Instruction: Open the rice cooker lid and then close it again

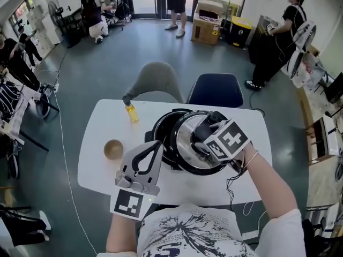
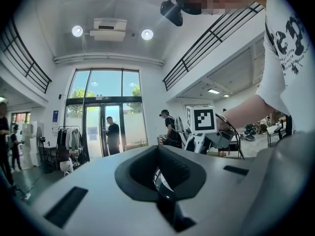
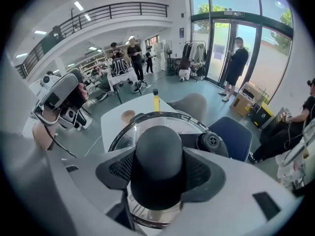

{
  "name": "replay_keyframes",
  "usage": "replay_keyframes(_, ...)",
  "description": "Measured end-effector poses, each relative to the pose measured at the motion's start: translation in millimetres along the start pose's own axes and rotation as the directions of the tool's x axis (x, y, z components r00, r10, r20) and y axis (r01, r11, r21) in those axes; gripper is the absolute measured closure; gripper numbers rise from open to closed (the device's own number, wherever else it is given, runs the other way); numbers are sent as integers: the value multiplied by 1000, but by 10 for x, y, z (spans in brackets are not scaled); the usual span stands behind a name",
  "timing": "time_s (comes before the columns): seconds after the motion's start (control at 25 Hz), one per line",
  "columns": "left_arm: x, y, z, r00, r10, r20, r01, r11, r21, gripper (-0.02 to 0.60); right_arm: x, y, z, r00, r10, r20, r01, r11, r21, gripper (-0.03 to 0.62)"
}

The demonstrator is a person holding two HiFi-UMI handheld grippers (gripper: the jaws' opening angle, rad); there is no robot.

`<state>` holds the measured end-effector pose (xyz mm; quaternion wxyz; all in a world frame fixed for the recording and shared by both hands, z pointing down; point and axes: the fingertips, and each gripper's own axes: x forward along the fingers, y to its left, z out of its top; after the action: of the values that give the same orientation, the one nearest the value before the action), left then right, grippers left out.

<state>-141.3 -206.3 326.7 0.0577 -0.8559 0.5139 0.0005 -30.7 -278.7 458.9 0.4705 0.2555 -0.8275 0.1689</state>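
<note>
A black rice cooker stands mid-table. Its glass lid, rimmed in metal, is tilted and lifted off toward the cooker's right side. My right gripper is shut on the lid's black knob, which fills the space between the jaws in the right gripper view, with the lid's rim beyond it. My left gripper hovers at the cooker's front left, level, its jaws closed together on nothing. In the left gripper view the left gripper faces the right gripper's marker cube.
On the white table a small yellow bottle and a wooden bowl sit left of the cooker. A grey chair and a blue chair stand behind the table. People stand farther off in the hall.
</note>
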Motion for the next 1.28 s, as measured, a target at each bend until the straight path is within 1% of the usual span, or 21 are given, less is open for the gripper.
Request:
replay_keyframes(0.16, -66, -514, 4, 1000, 16, -3, -16, 1000, -9, 568, -202, 3, -454, 1000, 18, 7, -18, 1000, -5, 299)
replay_keyframes(0.36, -105, -1199, -74, 1000, 2, -21, -2, 1000, -15, 568, -425, -10, -978, 999, 41, 15, -41, 999, -13, 301)
replay_keyframes(0.6, -156, -1743, -221, 999, -2, -46, 0, 999, -34, 568, -553, -2, -1610, 998, 60, -15, -60, 998, 3, 300)
replay_keyframes(0.76, -169, -2000, -360, 997, -6, -71, 3, 1000, -30, 568, -550, -4, -1953, 997, 67, -29, -66, 998, 23, 299)
replay_keyframes(0.92, -191, -2190, -433, 997, -10, -77, 8, 1000, -26, 568, -541, 39, -2188, 996, 78, -40, -77, 997, 25, 299)
replay_keyframes(1.08, -219, -2287, -397, 997, -12, -78, 11, 1000, -13, 568, -584, 99, -2275, 996, 81, -35, -80, 996, 24, 299)
replay_keyframes(1.28, -254, -2362, -282, 999, -7, -53, 8, 1000, 14, 568, -666, 161, -2302, 997, 76, -19, -75, 997, 15, 299)
